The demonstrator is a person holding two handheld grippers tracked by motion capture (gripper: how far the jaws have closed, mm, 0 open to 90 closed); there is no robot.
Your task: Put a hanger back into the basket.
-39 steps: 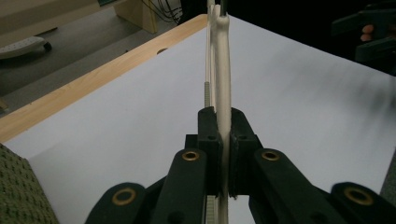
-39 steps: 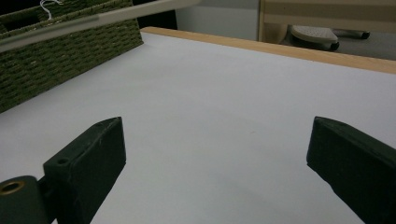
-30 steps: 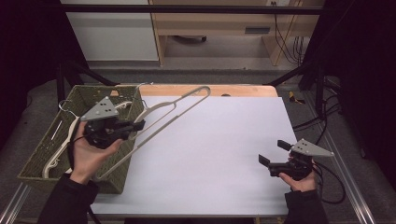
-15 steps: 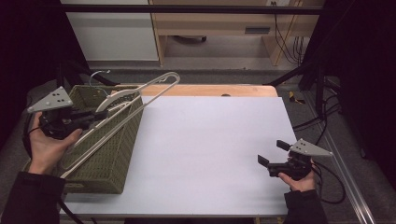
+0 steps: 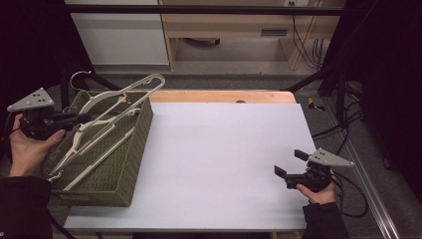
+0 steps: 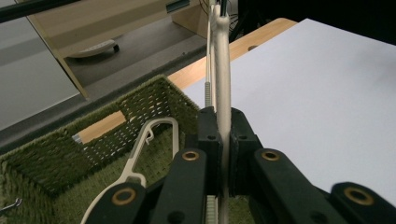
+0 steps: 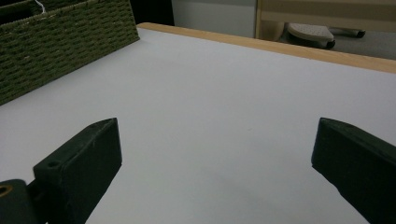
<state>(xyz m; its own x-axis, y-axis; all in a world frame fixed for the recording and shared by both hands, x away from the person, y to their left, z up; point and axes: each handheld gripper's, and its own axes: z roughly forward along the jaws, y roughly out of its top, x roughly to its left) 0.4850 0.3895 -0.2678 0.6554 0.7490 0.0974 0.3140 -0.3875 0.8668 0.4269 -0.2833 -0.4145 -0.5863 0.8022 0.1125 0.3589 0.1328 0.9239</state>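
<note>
1. The left gripper (image 5: pixel 74 119) is pinching a pale hanger (image 5: pixel 127 92) and has been swinging it from over the surface (image 5: pixel 224 149) back above the basket (image 5: pixel 134 149).
2. The hanger is probably being put away; its far end is overhanging the basket's rim.
3. The right gripper (image 5: pixel 288 164) is staying spread, idle.

Both grippers black w/ grey three-cornered plates on top, small dark holes in each plate. Left gripper (image 5: pixel 74 118): brass-coloured rivets at the link joints, small screws in the jaw blocks. Right gripper (image 5: pixel 288 163): blunt black jaw blocks, black cable behind. Person's sleeves (image 5: pixel 22 206) dark.
</note>
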